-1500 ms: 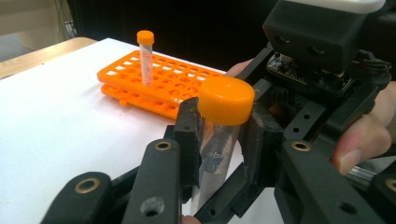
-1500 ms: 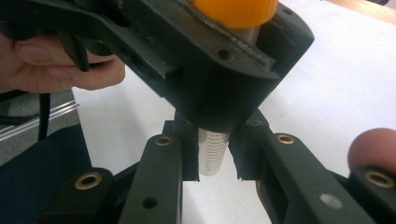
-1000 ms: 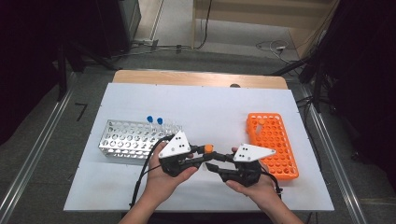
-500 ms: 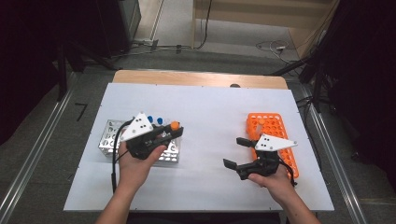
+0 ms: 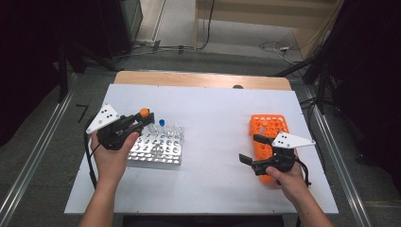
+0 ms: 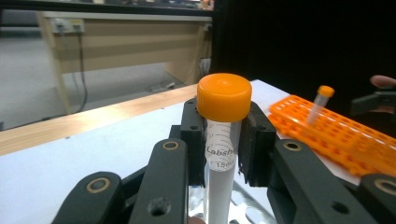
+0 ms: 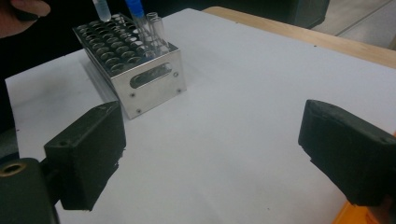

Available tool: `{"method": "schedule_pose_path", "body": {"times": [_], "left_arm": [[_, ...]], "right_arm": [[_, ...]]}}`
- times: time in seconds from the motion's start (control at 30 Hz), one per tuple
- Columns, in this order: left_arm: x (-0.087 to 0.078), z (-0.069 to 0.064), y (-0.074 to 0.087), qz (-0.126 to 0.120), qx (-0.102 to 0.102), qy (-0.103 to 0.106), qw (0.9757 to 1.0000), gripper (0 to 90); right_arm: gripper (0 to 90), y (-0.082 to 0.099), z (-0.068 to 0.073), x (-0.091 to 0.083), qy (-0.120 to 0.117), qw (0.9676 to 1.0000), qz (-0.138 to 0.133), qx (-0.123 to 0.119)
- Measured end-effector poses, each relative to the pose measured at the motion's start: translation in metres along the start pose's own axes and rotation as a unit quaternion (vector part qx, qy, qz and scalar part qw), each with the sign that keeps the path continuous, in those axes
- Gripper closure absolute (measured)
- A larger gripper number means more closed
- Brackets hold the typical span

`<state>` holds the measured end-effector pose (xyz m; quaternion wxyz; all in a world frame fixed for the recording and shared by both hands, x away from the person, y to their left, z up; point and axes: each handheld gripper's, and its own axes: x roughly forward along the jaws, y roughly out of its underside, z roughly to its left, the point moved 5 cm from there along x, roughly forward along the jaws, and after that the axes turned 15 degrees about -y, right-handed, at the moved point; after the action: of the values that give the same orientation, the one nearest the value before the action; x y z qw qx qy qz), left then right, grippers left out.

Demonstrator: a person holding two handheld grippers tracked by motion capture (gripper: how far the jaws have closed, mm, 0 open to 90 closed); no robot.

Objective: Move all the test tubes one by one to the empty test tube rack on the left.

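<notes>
I am holding the orange-capped tube (image 6: 223,135) upright in the left gripper (image 5: 142,119) over the metal rack (image 5: 158,150) near the table's left edge to slot it in, while the right gripper (image 5: 250,149) is gaping wide and empty

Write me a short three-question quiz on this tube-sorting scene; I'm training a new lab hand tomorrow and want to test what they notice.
1. True or false: the left gripper is shut on the orange-capped tube.
2. What stands between the jaws of the right gripper?
A. a blue-capped tube
B. nothing
C. the orange rack
3. Which rack does the left gripper hover over in the high view: the metal rack or the orange rack?

Key
1. True: both pads press the tube just under its cap.
2. B: the jaws stand wide apart over the bare white table.
3. The metal rack.
</notes>
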<state>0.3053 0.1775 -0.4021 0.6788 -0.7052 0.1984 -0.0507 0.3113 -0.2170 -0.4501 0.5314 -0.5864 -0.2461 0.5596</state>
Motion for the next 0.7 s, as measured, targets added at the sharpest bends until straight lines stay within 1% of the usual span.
{"method": "schedule_pose_path", "body": {"times": [0.07,0.1,0.2,0.27,0.4,0.5,0.57,0.67,0.7], "left_arm": [[0.001,0.007,0.002,0.001,-0.002,-0.011,0.9999,74.9],[0.002,0.01,0.002,0.0,-0.006,-0.015,0.9999,74.9],[0.006,0.02,0.005,-0.002,-0.012,-0.033,0.9994,74.9],[0.01,0.025,0.007,-0.003,-0.021,-0.043,0.9989,74.8],[0.018,0.029,0.012,-0.001,-0.027,-0.047,0.9985,74.9],[0.026,0.028,0.017,0.005,-0.023,-0.054,0.9983,74.9],[0.03,0.028,0.02,0.007,-0.017,-0.063,0.9979,74.9],[0.035,0.03,0.024,0.01,-0.017,-0.071,0.9973,74.8],[0.036,0.03,0.025,0.011,-0.018,-0.07,0.9973,74.8]], "right_arm": [[6.1,0.001,-0.002,-0.002,0.002,1.0,0.001,-0.001],[6.1,0.001,-0.003,-0.003,0.005,1.0,0.001,0.003],[6.1,0.002,-0.006,-0.006,0.007,1.0,-0.002,0.004],[6.2,0.002,-0.008,-0.007,0.009,1.0,-0.003,0.004],[6.2,0.003,-0.011,-0.009,0.013,0.9999,-0.002,0.006],[6.2,0.004,-0.012,-0.011,0.015,0.9999,-0.003,0.008],[6.2,0.004,-0.013,-0.012,0.016,0.9998,-0.003,0.009],[6.2,0.004,-0.013,-0.013,0.017,0.9998,-0.004,0.007],[6.2,0.004,-0.013,-0.013,0.017,0.9998,-0.004,0.007]]}}
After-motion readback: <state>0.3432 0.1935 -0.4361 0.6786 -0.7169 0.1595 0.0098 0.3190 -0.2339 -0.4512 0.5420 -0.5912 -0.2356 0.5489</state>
